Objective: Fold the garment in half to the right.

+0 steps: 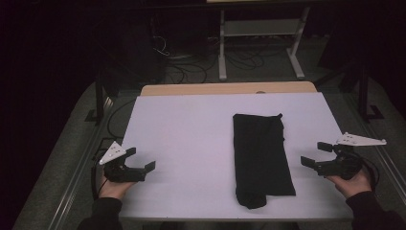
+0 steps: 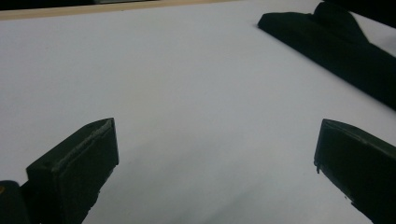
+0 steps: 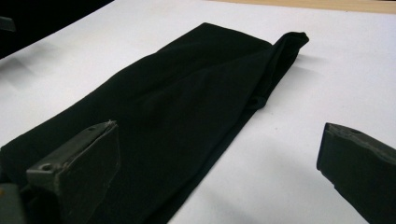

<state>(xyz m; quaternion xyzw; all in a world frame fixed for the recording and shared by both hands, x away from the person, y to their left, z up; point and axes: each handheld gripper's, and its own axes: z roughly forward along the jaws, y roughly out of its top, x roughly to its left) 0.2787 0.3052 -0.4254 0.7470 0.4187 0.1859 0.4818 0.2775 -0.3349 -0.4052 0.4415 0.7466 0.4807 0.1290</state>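
Nearest the camera in the high view, the person's two hands rest at the near corners of the table (image 1: 191, 124), each carrying its tongs; the left tongs (image 1: 142, 160) hover over bare white surface with jaws spread and nothing between them, and the right tongs (image 1: 316, 154) likewise stand released at the right edge, empty. Between them, right of centre, lies the black garment (image 1: 261, 155), folded lengthwise into a long narrow strip running from the near edge toward the far side; its near end looks rolled or bunched; the right gripper view shows a doubled edge along one side (image 3: 261, 84). Judging from this, the lengthwise folds appear done and the hands are off the cloth; whether a crosswise fold to shorten the strip is left cannot be told.
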